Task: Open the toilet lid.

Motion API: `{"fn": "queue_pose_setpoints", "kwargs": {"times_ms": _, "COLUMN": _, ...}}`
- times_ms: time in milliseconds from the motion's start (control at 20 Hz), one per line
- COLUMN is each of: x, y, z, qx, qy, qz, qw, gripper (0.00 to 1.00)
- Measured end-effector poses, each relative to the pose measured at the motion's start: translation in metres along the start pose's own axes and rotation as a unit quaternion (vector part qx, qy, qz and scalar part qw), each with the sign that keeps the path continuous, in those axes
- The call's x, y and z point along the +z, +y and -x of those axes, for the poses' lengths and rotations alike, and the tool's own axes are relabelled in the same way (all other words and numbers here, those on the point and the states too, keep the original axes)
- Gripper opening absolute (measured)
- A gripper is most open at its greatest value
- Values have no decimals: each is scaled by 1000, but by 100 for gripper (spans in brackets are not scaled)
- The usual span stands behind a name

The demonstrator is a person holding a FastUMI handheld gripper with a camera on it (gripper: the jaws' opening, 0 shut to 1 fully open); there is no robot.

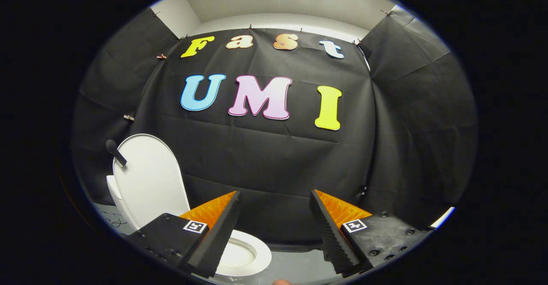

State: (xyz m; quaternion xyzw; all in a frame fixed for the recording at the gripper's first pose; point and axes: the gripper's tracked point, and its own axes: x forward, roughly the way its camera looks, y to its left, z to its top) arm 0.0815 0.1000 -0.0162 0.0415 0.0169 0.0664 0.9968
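Toilet lid (pixel 150 178) standing upright against the black cloth wall (pixel 274 156).
Claw (pixel 274 223) gapes wide, gripping nothing; the seat (pixel 246 255) lies just beyond its left finger, the lid further off to that side.

The gripper (pixel 274 208) holds its two fingers spread wide apart, with nothing between them and touching nothing. To the left and partly behind the left finger stands a white ceramic toilet (pixel 117 206). Its smooth white oval plastic lid (pixel 147 180) is raised, standing nearly upright, with a short black rod-shaped handle (pixel 115 151) sticking out from its upper left edge. The white ring-shaped seat (pixel 252 253) lies down, showing just beside the left finger. Beyond hangs the black cloth wall (pixel 274 161).
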Motion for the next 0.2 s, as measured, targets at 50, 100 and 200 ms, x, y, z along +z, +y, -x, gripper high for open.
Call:
{"fn": "queue_pose_setpoints", "kwargs": {"times_ms": 50, "x": 2, "y": -1, "z": 1, "qx": 0, "qy": -3, "qz": -1, "qw": 1000, "gripper": 99}}
{"fn": "queue_pose_setpoints", "kwargs": {"times_ms": 100, "x": 3, "y": -1, "z": 1, "qx": 0, "qy": -5, "qz": -2, "qw": 1000, "gripper": 99}}
{"fn": "queue_pose_setpoints", "kwargs": {"times_ms": 200, "x": 2, "y": -1, "z": 0, "qx": 0, "qy": -5, "qz": -1, "qw": 1000, "gripper": 99}}
